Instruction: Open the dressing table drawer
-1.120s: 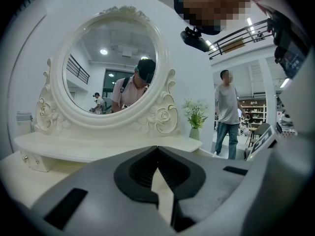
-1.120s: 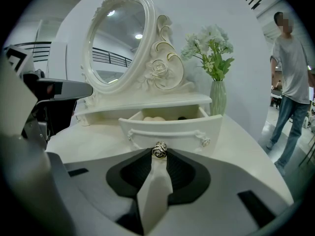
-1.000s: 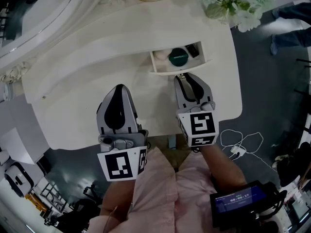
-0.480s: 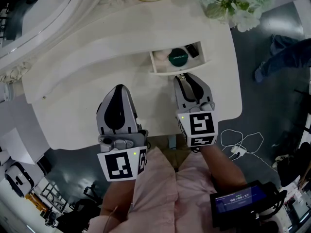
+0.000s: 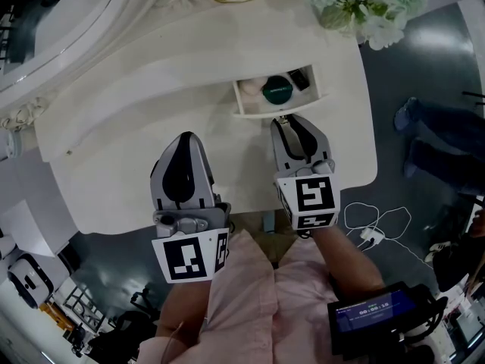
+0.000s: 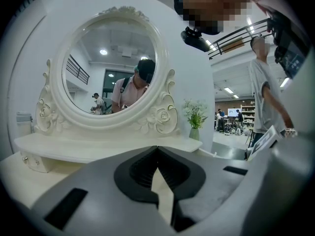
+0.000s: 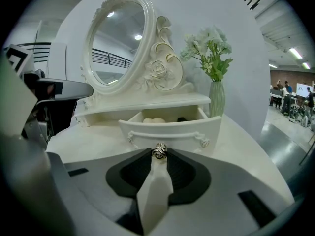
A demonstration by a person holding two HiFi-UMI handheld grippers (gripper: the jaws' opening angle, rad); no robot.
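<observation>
The small white drawer (image 5: 282, 111) of the dressing table (image 5: 151, 158) stands pulled out, with its curved front (image 7: 172, 131) facing me. Inside lie a dark green round lid (image 5: 278, 89), a black item (image 5: 300, 78) and a cream lump (image 7: 153, 120). My right gripper (image 5: 285, 120) is shut on the drawer's metal rose knob (image 7: 159, 151), which sits between its tips. The left gripper (image 5: 184, 137) hovers over the tabletop left of the drawer, apart from it. In the left gripper view that gripper (image 6: 157, 149) is shut on nothing.
A vase of white flowers (image 5: 362, 2) stands at the table's back right corner, next to the oval mirror (image 7: 118, 43). Another small drawer (image 6: 33, 160) sits at the far left. White cables (image 5: 375, 227) lie on the floor, and a person (image 5: 439, 139) stands to the right.
Both grippers and the drawer have stayed still. Only the person on the floor at the right has walked down the picture.
</observation>
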